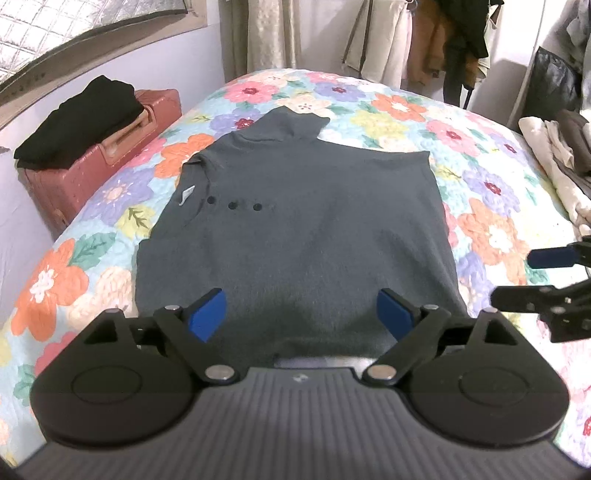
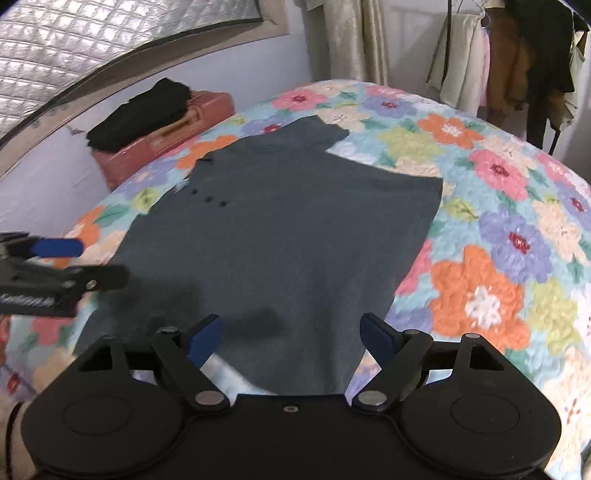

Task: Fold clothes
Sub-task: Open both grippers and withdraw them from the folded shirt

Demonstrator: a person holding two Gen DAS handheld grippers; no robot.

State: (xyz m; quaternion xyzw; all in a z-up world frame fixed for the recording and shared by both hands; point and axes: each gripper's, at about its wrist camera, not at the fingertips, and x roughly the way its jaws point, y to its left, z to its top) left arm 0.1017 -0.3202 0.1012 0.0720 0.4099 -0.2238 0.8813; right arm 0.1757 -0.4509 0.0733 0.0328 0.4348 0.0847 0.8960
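— Hovering nearest the lens: left gripper, black linkage arms with blue pads, jaws spread wide, nothing between them, nothing gripped.

— And the other?

— Same story for the right gripper: black, blue-tipped fingers splayed far apart, holding nothing, pointing down over the near hem. Seen too at the edge of the left wrist view, likewise parted and empty.

— Under them?

— Dark grey-green knitted polo shirt, lying flat and face up on a quilted bedspread with big orange, pink and purple flowers. Collar end turned toward the left, with a small white neck label and three dark round buttons in a row just beside it. One short sleeve sticking out at the far edge. Near hem just beneath both tools; touching or not, cannot tell.

— Further back?

— Left of the bed, a reddish-brown hard suitcase with a folded black garment stacked on top. At the right edge, a pile of cream and brown fabric. Beyond that, pale beige curtains and hanging clothes on a rack.
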